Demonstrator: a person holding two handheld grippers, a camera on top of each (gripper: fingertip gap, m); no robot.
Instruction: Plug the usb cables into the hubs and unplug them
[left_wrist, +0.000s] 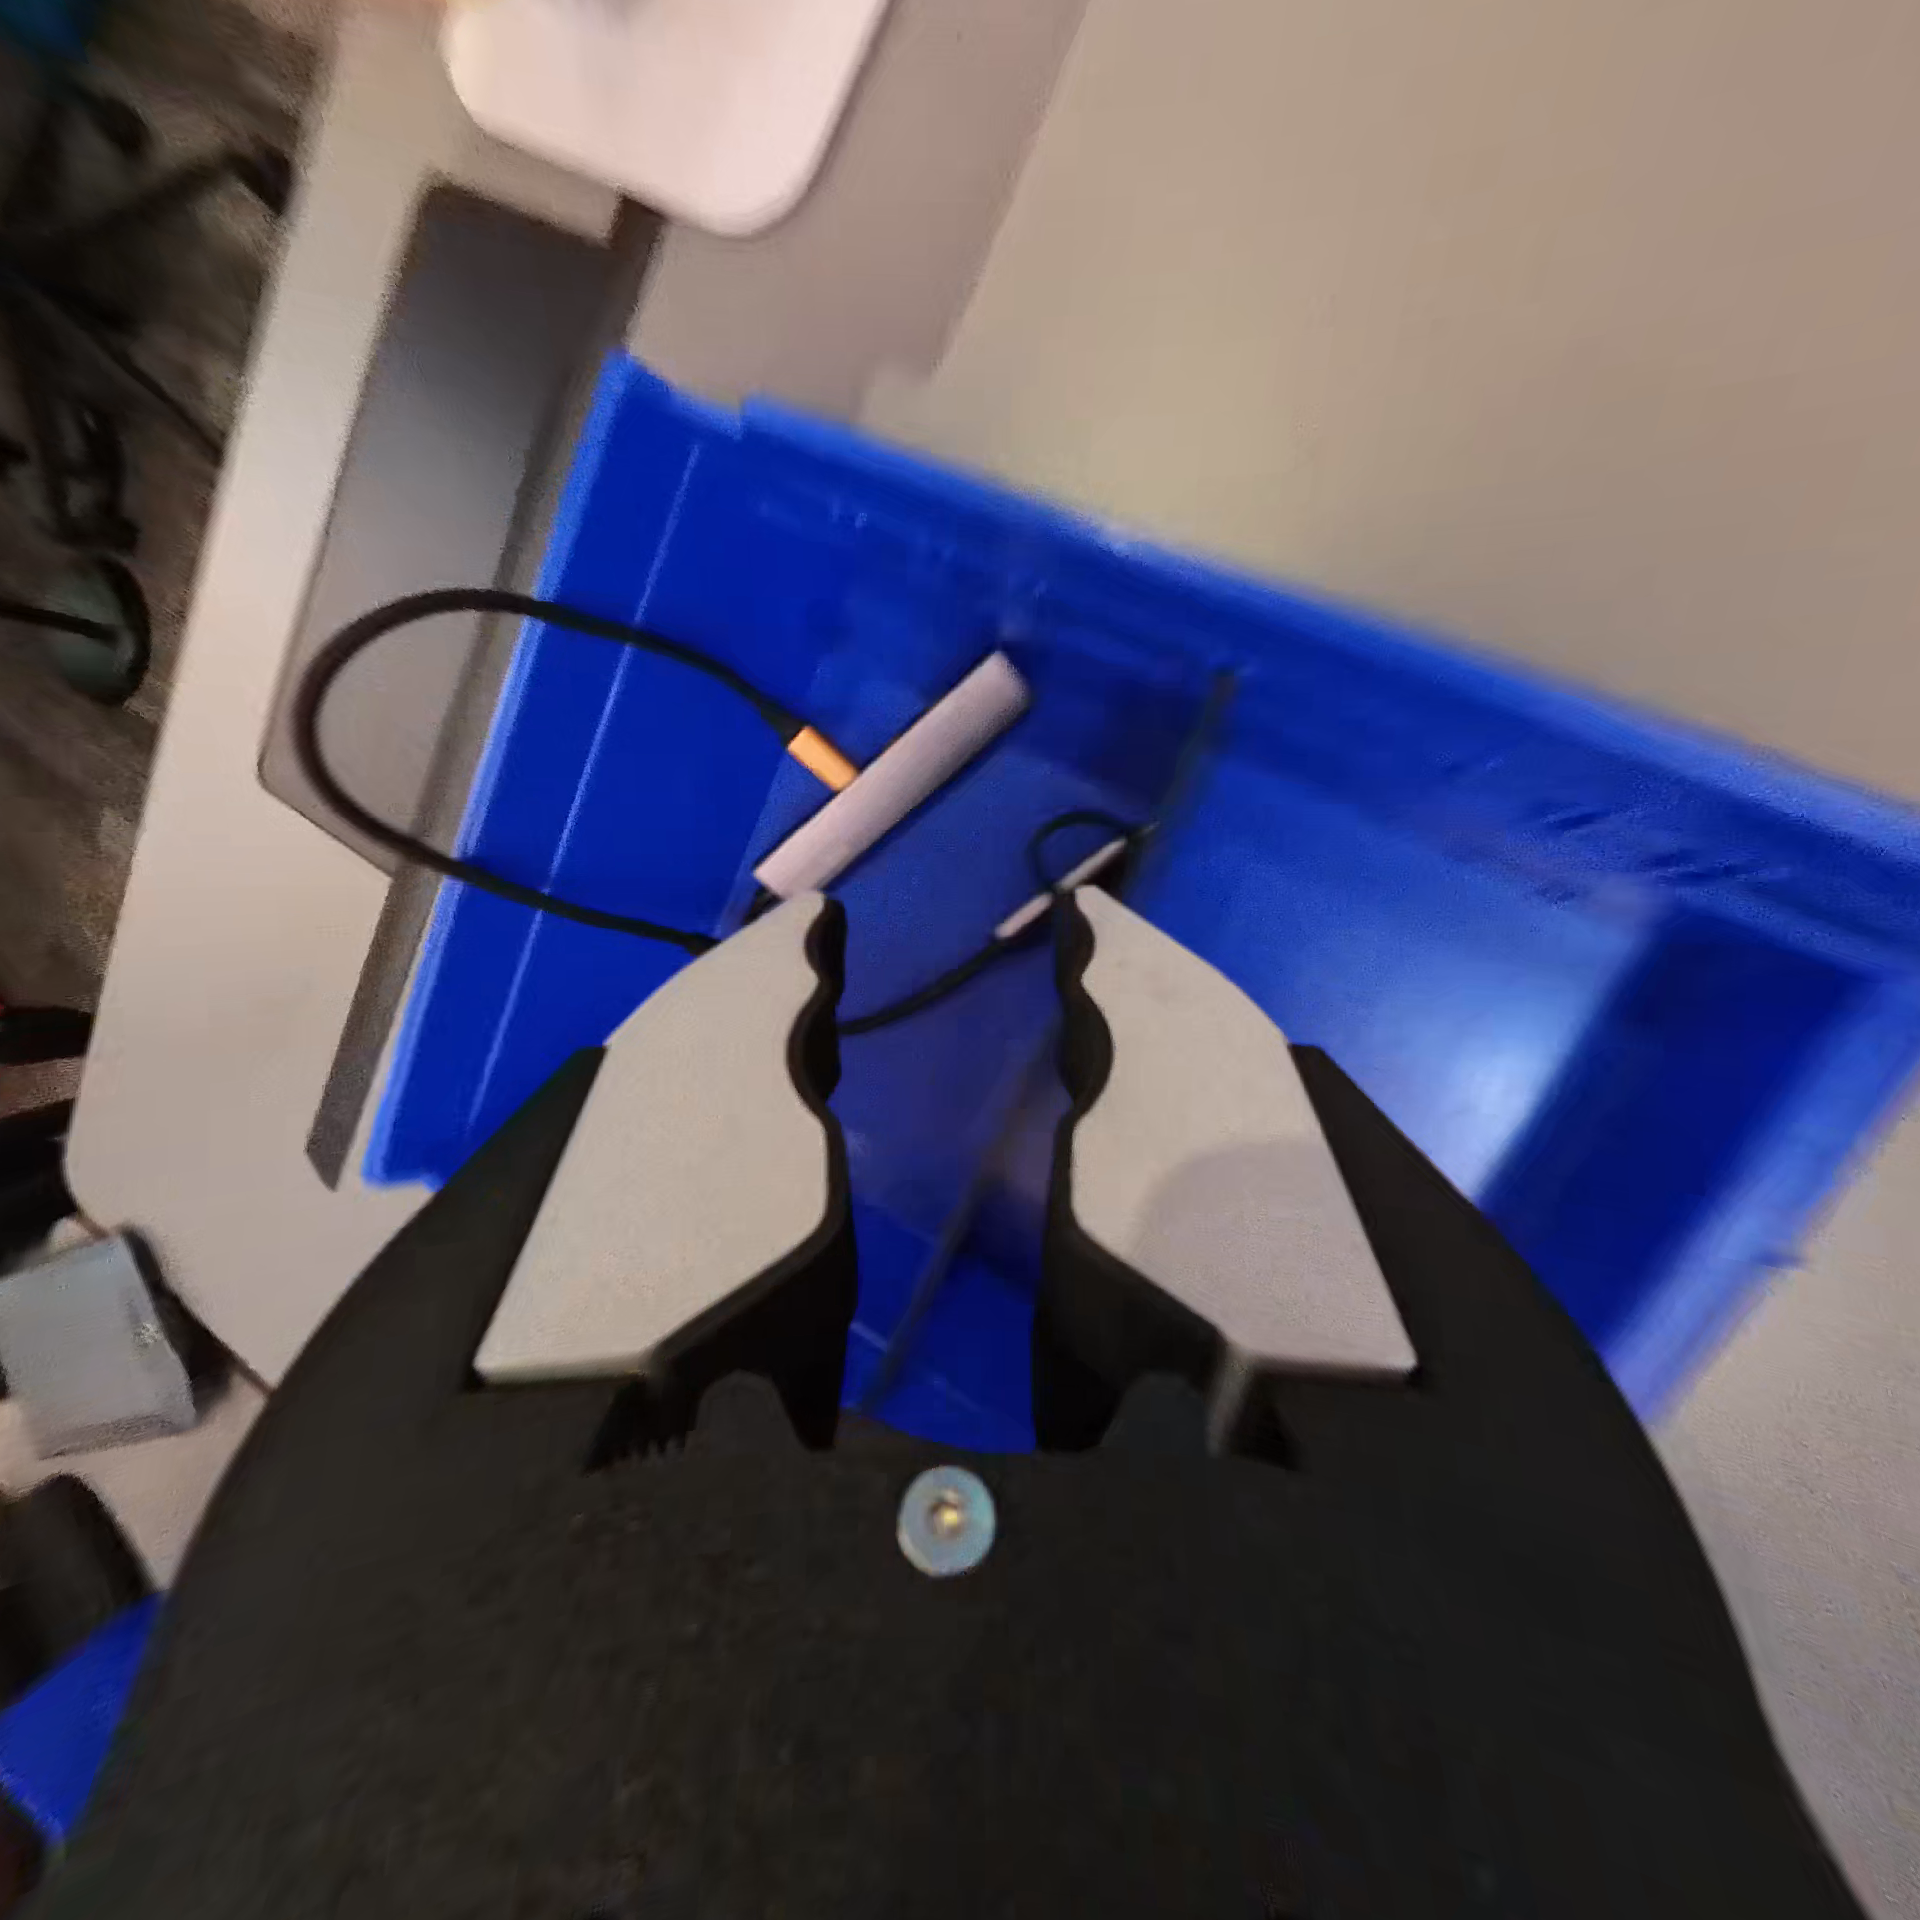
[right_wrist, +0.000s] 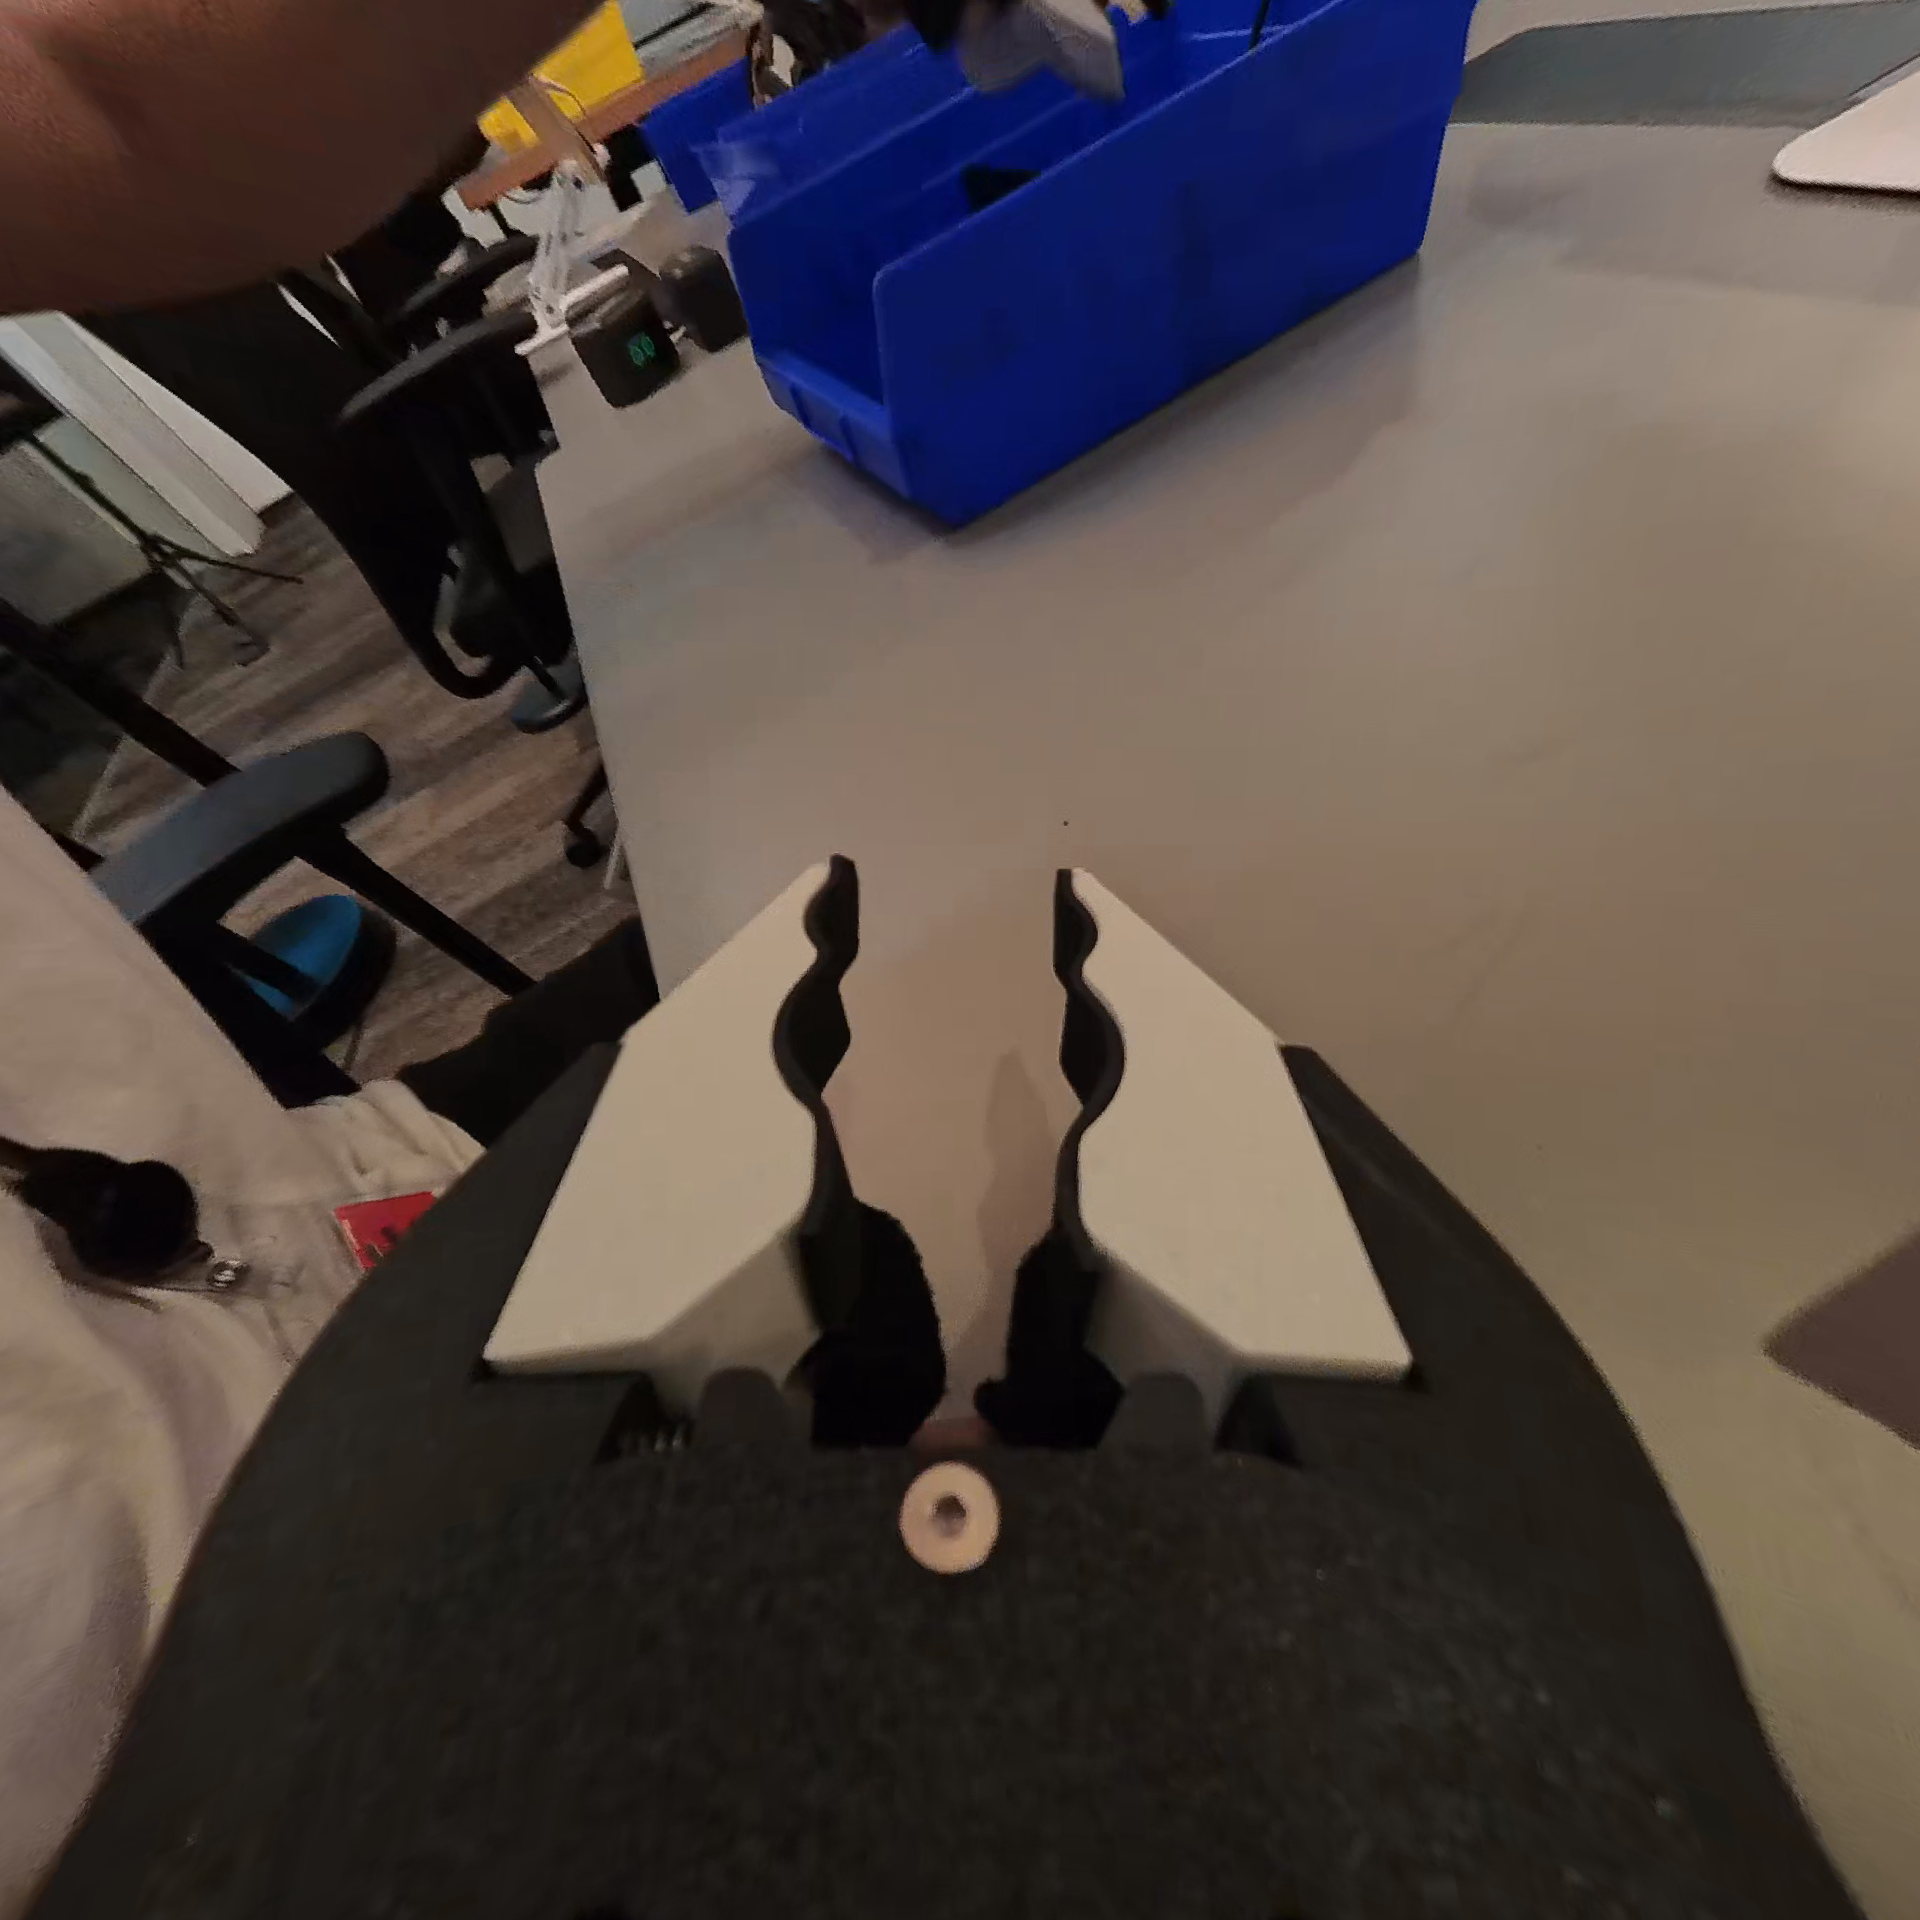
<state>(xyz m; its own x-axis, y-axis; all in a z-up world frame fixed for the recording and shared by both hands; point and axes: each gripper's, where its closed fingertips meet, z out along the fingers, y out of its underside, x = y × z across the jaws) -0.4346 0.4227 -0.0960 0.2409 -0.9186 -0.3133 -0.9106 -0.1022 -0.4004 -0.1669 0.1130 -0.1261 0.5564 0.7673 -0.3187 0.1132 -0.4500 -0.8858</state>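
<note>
Where the blue divided bin stands on the grey table, one grey bar-shaped USB hub lies in its middle compartment. One black cable with an orange connector meets the hub's side and loops out over the bin wall. A second, thinner black cable with a pale plug lies in the same compartment, beside a thin divider. The compartment at the bin's far right shows no contents. The left gripper hangs above this compartment, jaws apart, holding nothing. The right gripper hovers low over bare table, well apart from the bin, jaws likewise apart and empty. One white device stands beyond the bin.
</note>
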